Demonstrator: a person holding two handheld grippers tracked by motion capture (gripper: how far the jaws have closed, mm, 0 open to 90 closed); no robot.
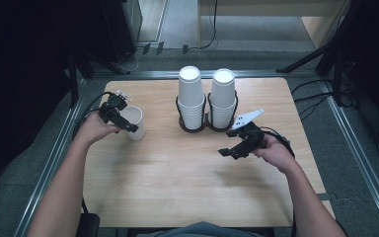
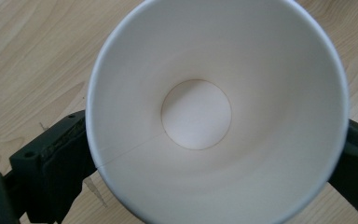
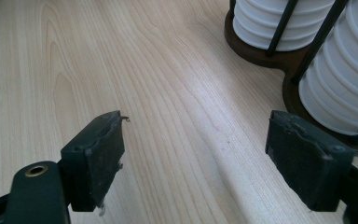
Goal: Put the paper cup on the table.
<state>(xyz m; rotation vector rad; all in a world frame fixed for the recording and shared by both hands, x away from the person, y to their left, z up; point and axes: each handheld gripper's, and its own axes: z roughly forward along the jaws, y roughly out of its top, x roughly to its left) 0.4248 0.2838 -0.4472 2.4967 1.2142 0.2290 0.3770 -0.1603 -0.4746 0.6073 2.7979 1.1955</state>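
Note:
A white paper cup (image 1: pixel 135 122) stands upright on the left part of the wooden table (image 1: pixel 177 182). My left gripper (image 1: pixel 126 123) reaches around it from the left, one jaw on each side. In the left gripper view I look down into the empty cup (image 2: pixel 261 70); my left gripper (image 2: pixel 214 128) has its jaws wide beside the cup's walls, below a round, unsqueezed rim. My right gripper (image 1: pixel 229 152) hovers open and empty over the table's right half. In its own view, my right gripper (image 3: pixel 196 126) has bare wood between the pads.
Two tall stacks of white cups (image 1: pixel 190 94) (image 1: pixel 223 96) stand in a dark wire holder (image 1: pixel 197 123) at the table's back middle. The stacks (image 3: pixel 345 84) and holder base (image 3: pixel 261 51) lie just right of my right gripper. Metal rails (image 1: pixel 54 158) edge the table.

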